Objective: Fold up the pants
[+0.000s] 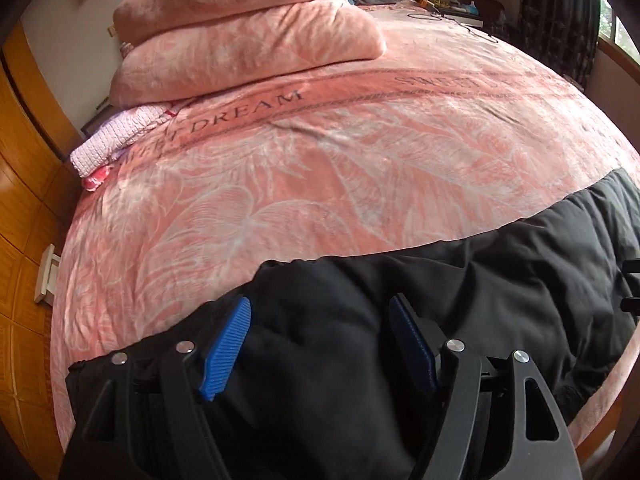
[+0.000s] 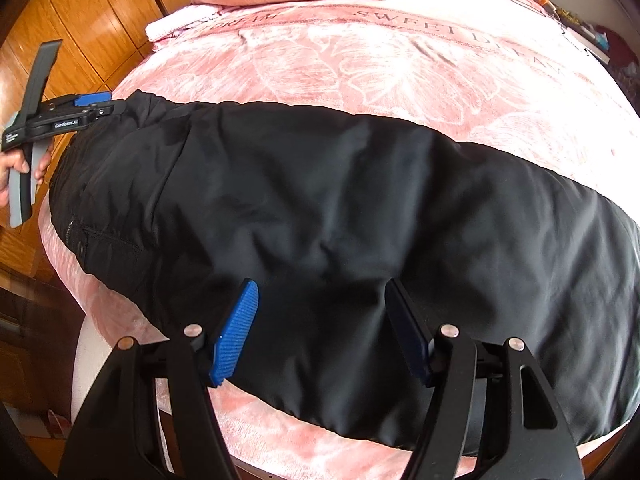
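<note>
The left gripper (image 1: 320, 332) hung over black pants (image 1: 440, 300) spread along the near edge of a bed, its blue ribbed pads (image 1: 224, 352) standing apart with dark cloth showing in the gap and nothing pinched. The pants lay across a pink bedspread (image 1: 300, 168) patterned with pale leaves (the words "SWEET DREAM" ran across it in dark letters). Farther back a folded pink quilt (image 1: 248, 40) sat in a stack, and just beside it at the left edge lay a pale lilac knitted cloth (image 1: 108, 140). Wooden flooring (image 1: 24, 240) showed at the left. At the right edge a bit of black hardware (image 1: 632, 284) poked in.
</note>
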The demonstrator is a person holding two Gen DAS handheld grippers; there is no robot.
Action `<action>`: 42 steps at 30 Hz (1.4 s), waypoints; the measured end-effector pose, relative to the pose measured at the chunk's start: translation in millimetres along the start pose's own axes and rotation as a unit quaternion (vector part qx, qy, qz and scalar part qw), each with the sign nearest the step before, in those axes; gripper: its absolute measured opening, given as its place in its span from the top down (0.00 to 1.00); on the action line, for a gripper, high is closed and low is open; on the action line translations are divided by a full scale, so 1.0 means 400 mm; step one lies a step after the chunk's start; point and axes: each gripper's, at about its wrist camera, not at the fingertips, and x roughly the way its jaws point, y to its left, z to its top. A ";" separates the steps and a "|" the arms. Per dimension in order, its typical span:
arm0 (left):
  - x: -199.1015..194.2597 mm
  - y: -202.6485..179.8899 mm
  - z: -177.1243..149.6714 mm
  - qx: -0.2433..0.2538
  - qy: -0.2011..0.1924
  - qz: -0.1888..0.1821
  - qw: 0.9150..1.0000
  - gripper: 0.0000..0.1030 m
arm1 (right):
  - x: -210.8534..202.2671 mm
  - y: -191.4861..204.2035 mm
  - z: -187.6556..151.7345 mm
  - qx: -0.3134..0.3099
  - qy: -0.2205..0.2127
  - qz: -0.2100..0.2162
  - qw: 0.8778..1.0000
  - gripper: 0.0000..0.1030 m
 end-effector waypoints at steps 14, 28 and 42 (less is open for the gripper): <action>0.154 0.076 0.031 -0.072 0.071 -0.038 0.994 0.71 | 0.041 0.052 0.027 -0.023 0.011 0.001 1.000 0.35; -0.047 0.082 -0.057 -0.138 -0.041 0.005 0.990 0.41 | 0.020 0.033 0.011 -0.011 0.011 -0.028 0.999 0.35; -0.036 0.067 -0.308 -0.227 0.016 0.079 0.971 0.40 | 0.055 0.035 -0.015 -0.013 0.051 -0.080 0.995 0.34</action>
